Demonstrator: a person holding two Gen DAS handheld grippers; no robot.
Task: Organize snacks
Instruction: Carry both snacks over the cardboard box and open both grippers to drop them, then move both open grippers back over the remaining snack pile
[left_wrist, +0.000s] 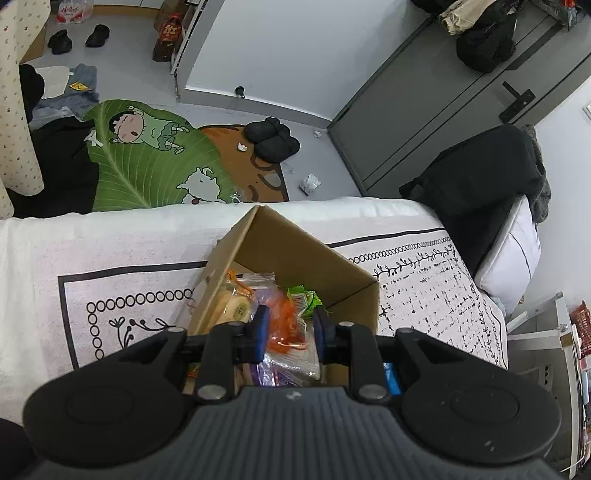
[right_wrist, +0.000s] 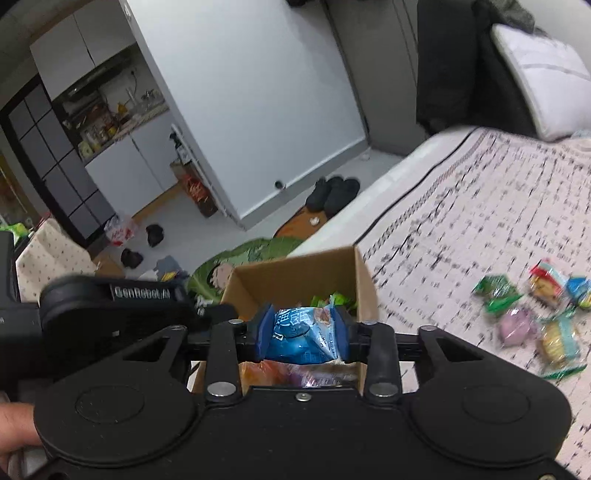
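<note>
An open cardboard box (left_wrist: 295, 251) stands on the patterned bed cover and holds several wrapped snacks, among them a round biscuit pack (left_wrist: 232, 304), a green pack (left_wrist: 304, 297) and an orange pack (left_wrist: 286, 325). My left gripper (left_wrist: 291, 328) hovers over the box with its jaws apart and nothing clamped between them. My right gripper (right_wrist: 303, 332) is shut on a blue snack packet (right_wrist: 301, 334) just above the same box (right_wrist: 295, 273). Several loose snacks (right_wrist: 532, 314) lie on the bed to the right. The left gripper's body (right_wrist: 110, 306) shows at the left.
The bed cover (left_wrist: 110, 280) spreads left and right of the box, its far edge just behind. Beyond are a green cartoon floor mat (left_wrist: 147, 162), black slippers (left_wrist: 273, 140), a grey cabinet (left_wrist: 424, 110) and a dark jacket on a chair (left_wrist: 480, 173).
</note>
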